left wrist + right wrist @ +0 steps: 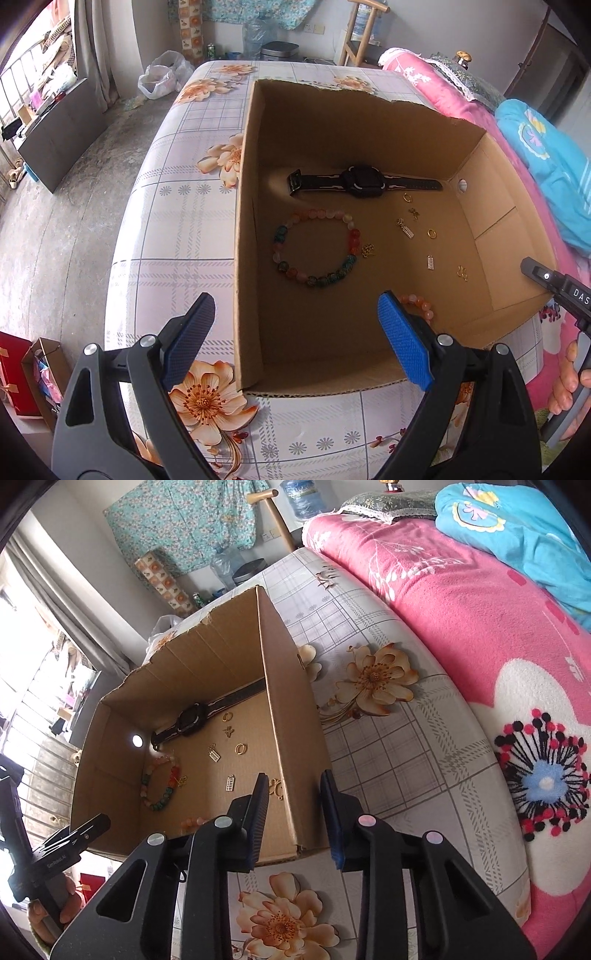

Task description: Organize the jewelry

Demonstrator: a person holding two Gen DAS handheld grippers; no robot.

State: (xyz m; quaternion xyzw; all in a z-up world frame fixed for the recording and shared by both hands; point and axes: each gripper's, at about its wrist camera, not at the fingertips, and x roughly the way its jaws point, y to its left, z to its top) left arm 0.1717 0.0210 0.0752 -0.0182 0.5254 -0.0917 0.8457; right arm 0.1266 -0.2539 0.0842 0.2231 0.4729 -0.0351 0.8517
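An open cardboard box [480, 192] [288, 686] stands on the flowered table. Inside lie a black watch [358, 181] [192, 720], a multicoloured bead bracelet [316, 249] [162, 782], an orange bead bracelet [421, 306] [194, 823] and several small gold charms and rings [430, 232] [240, 748]. My left gripper [295, 332] is open and empty, straddling the box's near left wall. My right gripper [295, 812] is open, its fingers either side of the box's right wall near the front corner; it also shows in the left wrist view [554, 284].
The table [177, 229] [388, 746] has a flowered cloth. A pink blanket [480, 620] and a blue one [517, 528] lie on the bed to the right. The floor drops off to the left, with a plastic bag [162, 75] and boxes [26, 373] there.
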